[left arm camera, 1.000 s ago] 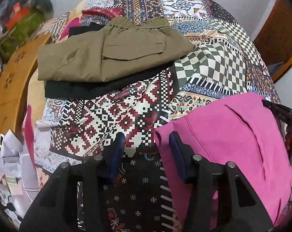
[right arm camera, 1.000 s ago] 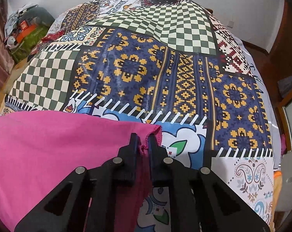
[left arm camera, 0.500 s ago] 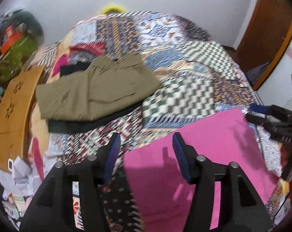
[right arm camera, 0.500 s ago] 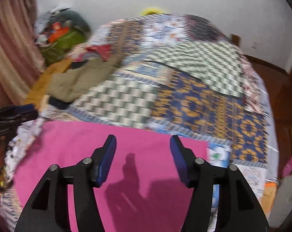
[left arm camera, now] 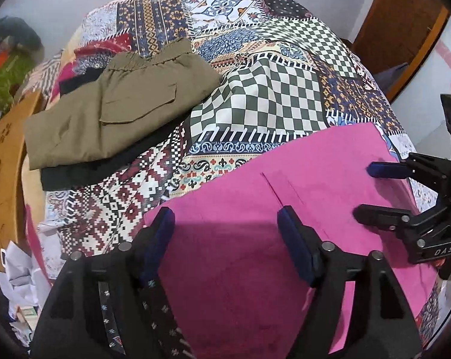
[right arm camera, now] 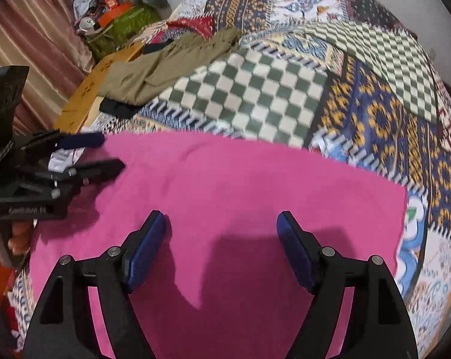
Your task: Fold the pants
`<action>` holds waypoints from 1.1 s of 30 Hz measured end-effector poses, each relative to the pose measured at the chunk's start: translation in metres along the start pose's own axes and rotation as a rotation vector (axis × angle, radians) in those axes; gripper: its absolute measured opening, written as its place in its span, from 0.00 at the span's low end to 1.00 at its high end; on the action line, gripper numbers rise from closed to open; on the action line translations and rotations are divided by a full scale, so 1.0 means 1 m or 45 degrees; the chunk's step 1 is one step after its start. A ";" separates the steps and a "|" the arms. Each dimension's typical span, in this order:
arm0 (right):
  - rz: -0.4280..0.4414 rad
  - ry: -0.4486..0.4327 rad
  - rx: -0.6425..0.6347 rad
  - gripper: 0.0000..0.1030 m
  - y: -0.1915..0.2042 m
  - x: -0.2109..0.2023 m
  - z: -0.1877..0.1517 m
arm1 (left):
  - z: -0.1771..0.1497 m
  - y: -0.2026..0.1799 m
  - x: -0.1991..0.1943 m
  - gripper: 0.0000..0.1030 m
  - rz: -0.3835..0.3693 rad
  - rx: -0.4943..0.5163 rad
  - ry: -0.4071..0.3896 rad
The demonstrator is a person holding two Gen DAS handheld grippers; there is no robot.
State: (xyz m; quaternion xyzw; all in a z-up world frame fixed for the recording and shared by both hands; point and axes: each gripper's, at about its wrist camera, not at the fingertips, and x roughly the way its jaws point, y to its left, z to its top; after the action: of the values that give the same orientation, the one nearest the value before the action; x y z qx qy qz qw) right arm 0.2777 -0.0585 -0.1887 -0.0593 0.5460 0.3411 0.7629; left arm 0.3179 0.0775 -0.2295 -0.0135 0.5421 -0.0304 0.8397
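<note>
A bed covered with a busy patchwork-print bedspread (left arm camera: 273, 101) — green-and-white checks, navy panels with orange flowers, maroon geometric blocks — fills both views, and the flat magenta fabric pants (left arm camera: 255, 239) lie spread on its near part. The left claw (left arm camera: 225, 230) hangs released over the near left part of the pink cloth, its blue-padded fingers wide apart and gripping nothing; the right claw (right arm camera: 222, 233) is likewise spread and empty above the same cloth, nearer its right side. Beyond the pink pants, toward the far left of the bedspread, a folded olive-green pair of pants with a flap pocket (left arm camera: 111, 110) rests on a folded black garment (left arm camera: 91, 170), with a red patterned cloth (left arm camera: 105, 45) just behind them. Left of that stack sits a tan wooden board with cut-out marks (left arm camera: 4, 149). Farther off, against the pale wall, lie a green bag heaped with clutter (right arm camera: 120, 18), a striped brownish curtain (right arm camera: 34, 39) and — on the opposite side — a brown wooden door (left arm camera: 404, 21).
</note>
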 end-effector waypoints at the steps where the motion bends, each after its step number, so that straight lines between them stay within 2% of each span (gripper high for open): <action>1: -0.015 -0.002 -0.013 0.72 -0.001 -0.005 -0.007 | -0.003 -0.001 -0.003 0.72 0.010 0.008 -0.008; 6: -0.041 -0.003 -0.013 0.73 -0.005 -0.022 -0.035 | -0.023 -0.011 -0.018 0.73 0.079 0.057 -0.047; 15: -0.094 -0.010 0.056 0.74 -0.011 -0.048 -0.078 | -0.058 -0.015 -0.052 0.73 0.119 0.049 -0.098; 21: -0.101 -0.033 0.149 0.74 -0.015 -0.064 -0.105 | -0.082 -0.011 -0.068 0.81 0.129 0.017 -0.121; 28: -0.170 -0.026 0.123 0.74 -0.003 -0.076 -0.114 | -0.104 -0.007 -0.090 0.82 0.199 0.031 -0.154; 33: -0.188 -0.086 0.059 0.74 0.016 -0.089 -0.105 | -0.109 0.010 -0.120 0.82 0.156 -0.105 -0.216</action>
State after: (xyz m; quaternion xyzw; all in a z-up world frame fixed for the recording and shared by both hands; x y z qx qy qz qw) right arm 0.1697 -0.1350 -0.1479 -0.0700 0.5219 0.2731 0.8051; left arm 0.1693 0.0965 -0.1657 -0.0175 0.4697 0.0445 0.8815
